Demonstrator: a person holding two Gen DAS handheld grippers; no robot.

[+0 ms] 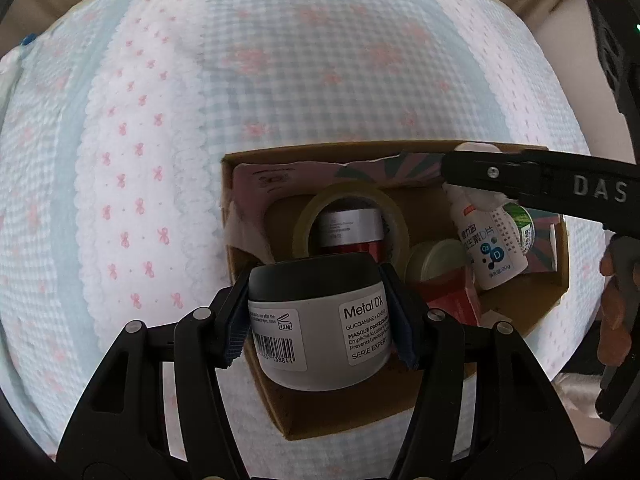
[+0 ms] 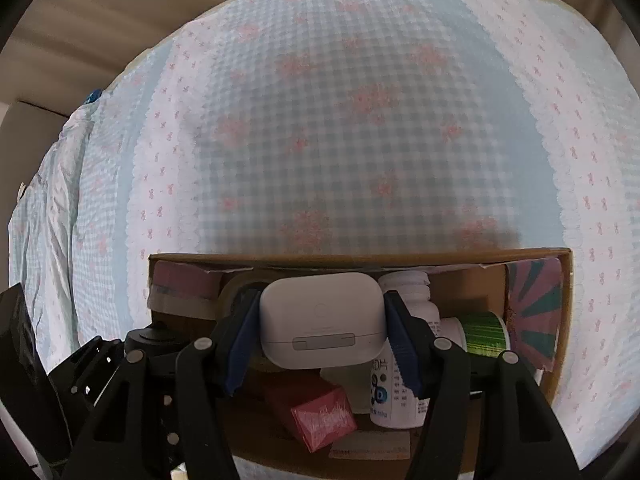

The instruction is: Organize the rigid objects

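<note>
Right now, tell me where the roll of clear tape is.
Left wrist view: the tape roll stands inside the cardboard box, ringing the red jar, behind the grey jar.

I see a bed (image 1: 280,80) covered by a quilted spread in pale blue-and-white check with white bands and small pink bows. Directly on it sits an open cardboard box (image 1: 240,264), near the closer edge. On my right camera the spread looks rumpled along the far left side.
</note>
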